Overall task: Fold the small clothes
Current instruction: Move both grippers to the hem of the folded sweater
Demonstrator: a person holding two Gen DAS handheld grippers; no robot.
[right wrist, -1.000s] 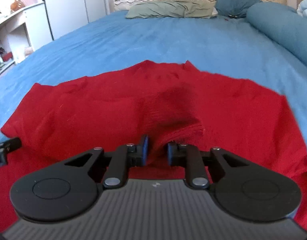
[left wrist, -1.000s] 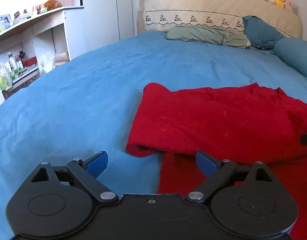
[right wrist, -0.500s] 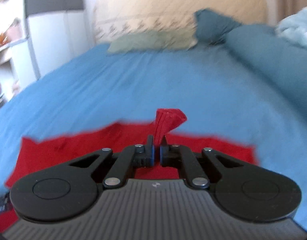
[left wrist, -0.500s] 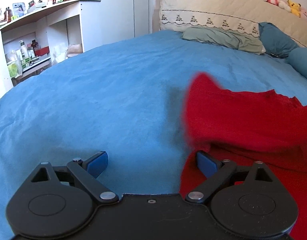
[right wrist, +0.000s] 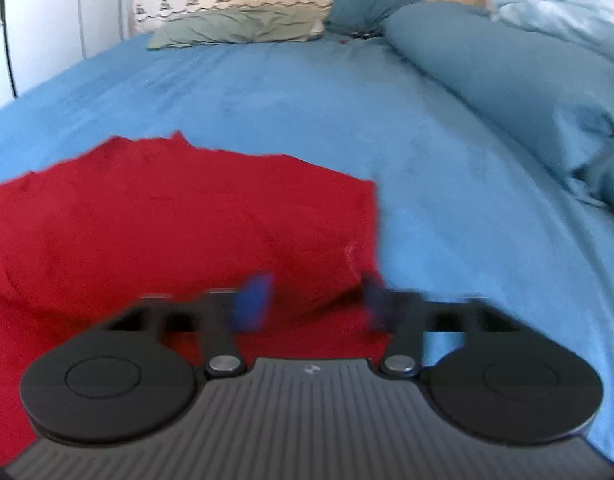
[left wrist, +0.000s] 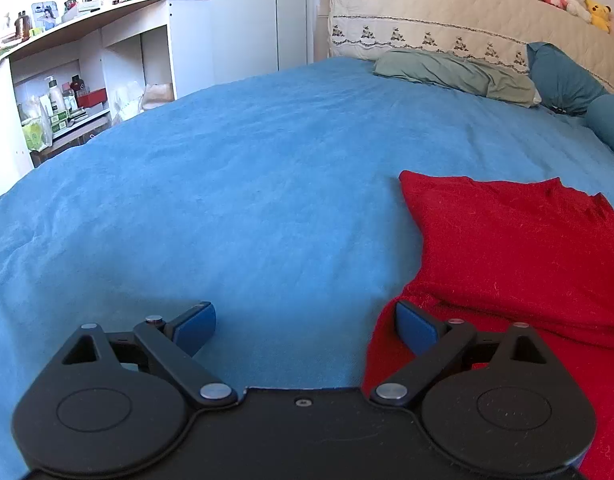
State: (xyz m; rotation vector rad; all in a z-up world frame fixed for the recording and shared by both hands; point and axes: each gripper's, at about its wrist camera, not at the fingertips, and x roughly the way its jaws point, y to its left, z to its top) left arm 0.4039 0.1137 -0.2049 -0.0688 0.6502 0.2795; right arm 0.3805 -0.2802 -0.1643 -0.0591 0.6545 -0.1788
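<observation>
1. Left gripper: jaws spread wide, holding nothing; its right blue pad sits at the near-left edge of the cloth.
2. Right gripper: blurred, jaws parted, empty, over the cloth's near-right corner.
3. Red knitted garment: lies partly folded on the blue bedsheet, long axis running left to right, ahead of both grippers.
4. Grey-green pillow: far, at the headboard.

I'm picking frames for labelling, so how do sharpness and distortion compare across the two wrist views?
Left wrist view: sharp, red garment crisp, fisheye bending the bed. Right wrist view: motion-blurred, right gripper fingertips smeared, garment edges soft.
</observation>
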